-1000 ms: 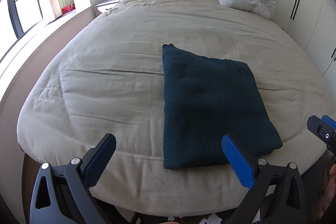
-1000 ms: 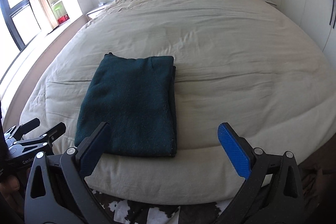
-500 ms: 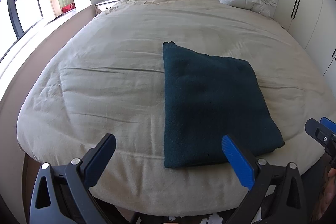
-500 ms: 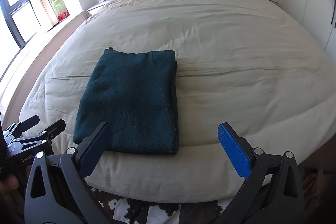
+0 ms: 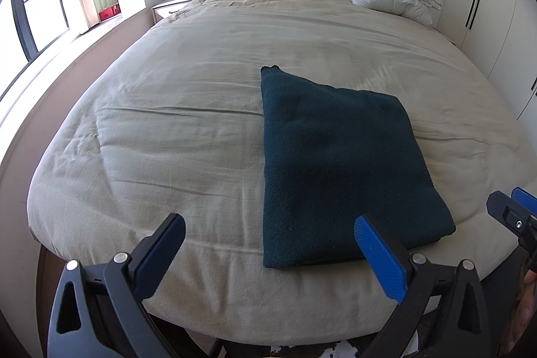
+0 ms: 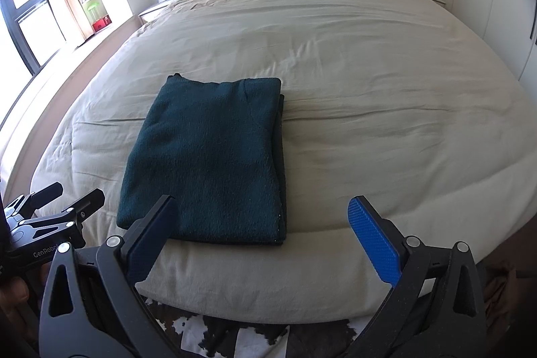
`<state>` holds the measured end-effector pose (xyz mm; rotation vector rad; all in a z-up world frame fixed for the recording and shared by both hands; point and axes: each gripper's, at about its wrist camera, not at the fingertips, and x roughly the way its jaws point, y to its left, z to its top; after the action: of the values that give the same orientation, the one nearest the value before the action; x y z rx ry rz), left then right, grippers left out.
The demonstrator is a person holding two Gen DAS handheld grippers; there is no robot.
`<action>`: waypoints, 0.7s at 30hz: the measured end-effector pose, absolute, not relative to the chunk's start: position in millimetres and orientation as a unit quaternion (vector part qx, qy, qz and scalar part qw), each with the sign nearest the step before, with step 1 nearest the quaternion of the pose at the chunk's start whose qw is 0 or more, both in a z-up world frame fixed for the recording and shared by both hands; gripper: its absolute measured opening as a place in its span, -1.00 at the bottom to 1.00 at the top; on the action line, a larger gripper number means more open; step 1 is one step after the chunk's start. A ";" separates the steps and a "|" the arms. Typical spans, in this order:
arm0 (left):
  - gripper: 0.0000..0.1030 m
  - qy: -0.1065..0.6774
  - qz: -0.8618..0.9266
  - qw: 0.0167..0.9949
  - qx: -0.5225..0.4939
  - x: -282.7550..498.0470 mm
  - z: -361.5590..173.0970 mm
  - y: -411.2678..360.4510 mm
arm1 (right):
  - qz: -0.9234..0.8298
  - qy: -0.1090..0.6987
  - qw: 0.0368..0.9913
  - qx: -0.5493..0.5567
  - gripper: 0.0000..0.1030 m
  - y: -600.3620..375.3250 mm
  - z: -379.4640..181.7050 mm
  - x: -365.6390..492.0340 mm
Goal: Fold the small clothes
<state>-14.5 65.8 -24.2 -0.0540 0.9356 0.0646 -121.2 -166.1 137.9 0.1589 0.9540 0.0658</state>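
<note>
Left claw (image 5: 270, 252) open, right claw (image 6: 265, 234) open

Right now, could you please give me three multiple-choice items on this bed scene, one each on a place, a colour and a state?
1. Where does the folded garment lie?
A. near the foot edge of the bed
B. against the headboard
C. on the floor

2. What colour is the garment?
A. red
B. dark teal
C. white

3. How do the left claw and right claw stand?
A. both shut on cloth
B. one open, one shut
C. both open, holding nothing

Answers: 1 A, it rests near the bed's near edge; 2 B, dark teal against beige bedding; 3 C, wide gaps show between each claw's fingers.
</note>
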 end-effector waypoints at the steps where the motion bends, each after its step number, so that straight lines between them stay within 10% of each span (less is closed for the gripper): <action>1: 1.00 0.451 0.031 0.892 -0.026 -14.5 -24.3 65.7 | 0.031 0.458 0.885 0.076 1.00 -166.1 137.9 -121.2; 21: 1.00 0.452 0.031 0.891 -0.025 -14.7 -24.2 66.1 | 0.032 0.461 0.883 0.078 1.00 -164.4 135.3 -121.9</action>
<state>-14.7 66.1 -24.2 -0.0524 0.9373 0.0651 -121.9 -164.4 135.3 0.1630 0.9596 0.0672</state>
